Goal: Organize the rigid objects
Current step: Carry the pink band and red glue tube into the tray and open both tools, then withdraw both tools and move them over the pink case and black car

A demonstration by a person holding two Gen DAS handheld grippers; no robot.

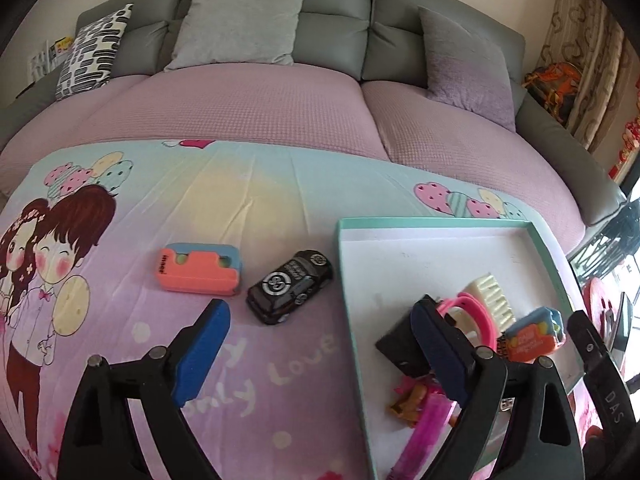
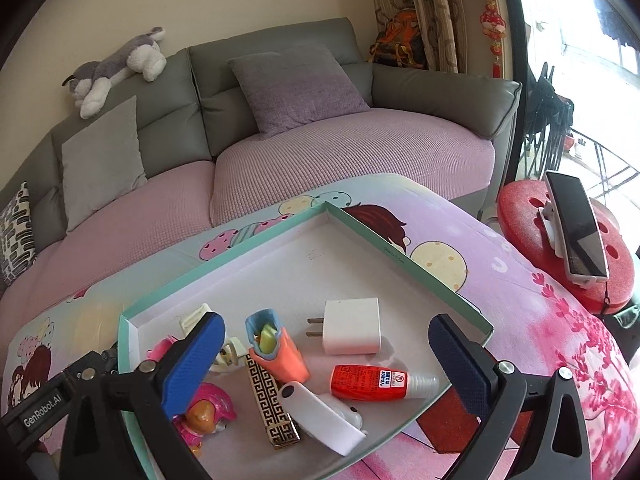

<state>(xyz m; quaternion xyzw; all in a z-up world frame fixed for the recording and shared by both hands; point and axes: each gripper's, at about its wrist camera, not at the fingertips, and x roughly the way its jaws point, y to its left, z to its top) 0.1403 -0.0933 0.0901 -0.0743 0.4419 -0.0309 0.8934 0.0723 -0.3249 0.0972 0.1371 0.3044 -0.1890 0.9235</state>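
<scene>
Resting on a cartoon-printed fabric cover point(image 1: 240, 200), the shallow mint-rimmed cardboard tray point(image 2: 360, 216) with a white floor holds most of the rigid items. Inside it: a white square plastic wall charger point(image 2: 352, 326) lying flat with two prongs, a red glue bottle point(image 2: 366, 382) with a clear nozzle on its side, a coral and blue foam-like block point(image 2: 278, 354), a white rounded plastic case point(image 2: 320, 416), a flat black-and-gold bar with a key pattern point(image 2: 270, 408), a pink plastic toy figure point(image 2: 206, 412), and a cream-bristled brush point(image 1: 494, 294) beside a pink band point(image 1: 478, 312).

Outside the tray, on the cover: a second coral and blue block point(image 1: 198, 268) and, just beside it, a glossy black toy car point(image 1: 290, 286) with white decals, near the tray's left wall.

Left gripper point(image 1: 320, 344): jaws wide, nothing held, straddling the tray's wall. Right gripper point(image 2: 328, 354): jaws wide, nothing held, above the tray contents.
</scene>
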